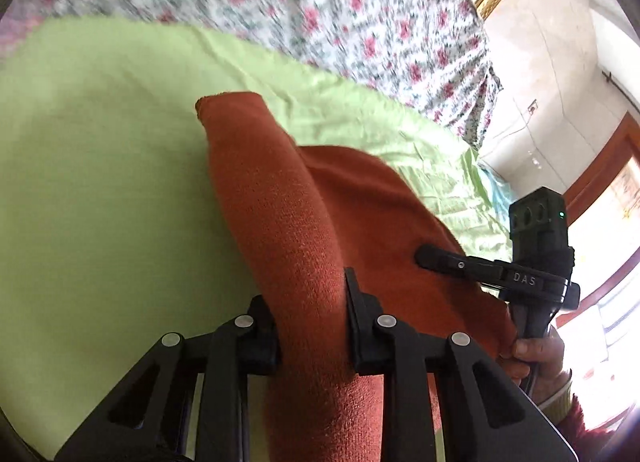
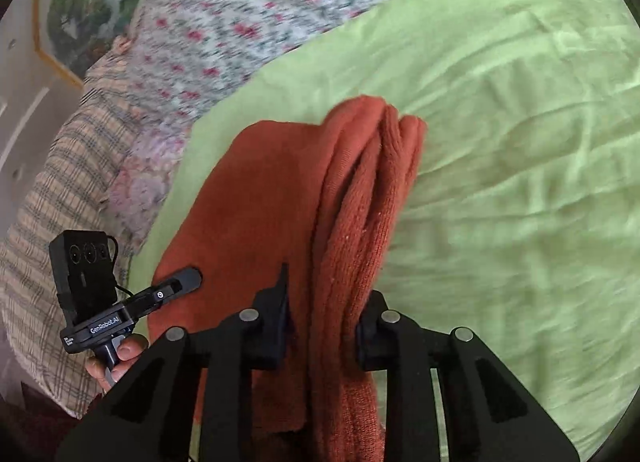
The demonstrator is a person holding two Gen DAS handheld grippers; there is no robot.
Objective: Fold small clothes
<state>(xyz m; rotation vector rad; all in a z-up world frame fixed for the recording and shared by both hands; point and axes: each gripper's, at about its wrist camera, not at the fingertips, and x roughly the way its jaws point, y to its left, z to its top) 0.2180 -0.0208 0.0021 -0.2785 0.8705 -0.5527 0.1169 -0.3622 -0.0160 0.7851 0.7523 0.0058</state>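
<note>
In your left wrist view, your left gripper (image 1: 310, 326) pinches a bunched fold of the rust-orange knitted garment (image 1: 280, 198), which lies on the light green bed sheet (image 1: 100, 182). Just right of the garment, your right hand (image 1: 536, 354) holds the other tool. Beyond the sheet lies a floral quilt (image 1: 320, 2).

In your right wrist view, your right gripper (image 2: 326, 330) pinches the garment's ribbed folds (image 2: 360, 222). Left of the garment, your left hand (image 2: 120, 358) grips its handle beside a plaid pillow (image 2: 60, 202).
</note>
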